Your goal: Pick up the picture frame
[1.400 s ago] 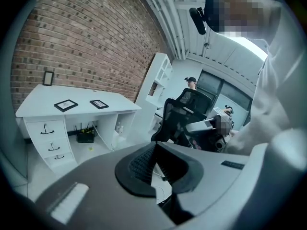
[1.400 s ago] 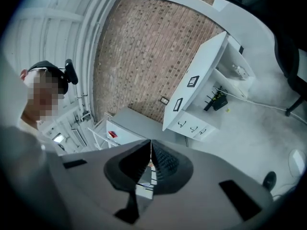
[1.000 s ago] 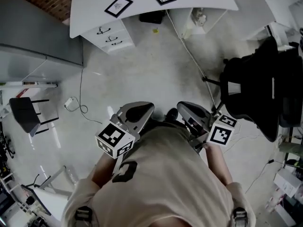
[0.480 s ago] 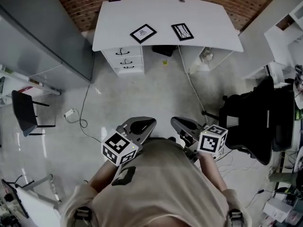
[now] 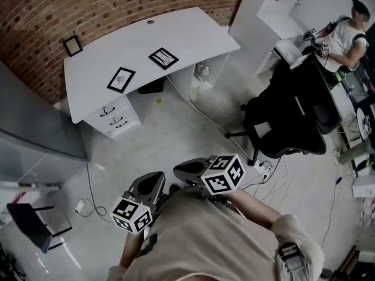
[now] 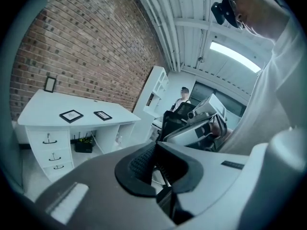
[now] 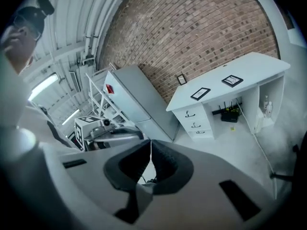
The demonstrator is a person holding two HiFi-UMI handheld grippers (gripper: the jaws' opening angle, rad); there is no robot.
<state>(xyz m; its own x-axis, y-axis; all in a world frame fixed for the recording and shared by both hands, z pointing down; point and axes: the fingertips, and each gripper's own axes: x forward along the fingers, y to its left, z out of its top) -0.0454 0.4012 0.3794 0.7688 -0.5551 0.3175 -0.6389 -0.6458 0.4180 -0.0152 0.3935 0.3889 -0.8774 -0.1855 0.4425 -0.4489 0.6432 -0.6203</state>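
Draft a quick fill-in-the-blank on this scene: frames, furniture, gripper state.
1. A picture frame lies flat on the white ___ beside a second frame.
2. A smaller frame stands upright against the ___ wall.
3. The left hand-held gripper and the right hand-held gripper both have their jaws ___, with nothing between them.
4. A black office ___ stands on the floor to the right.
Missing words: desk; brick; shut; chair.

Pale short-sleeved T-shirt (image 5: 222, 239), buckled shoulder strap (image 5: 290, 256) — dark headset (image 6: 221, 11) on head
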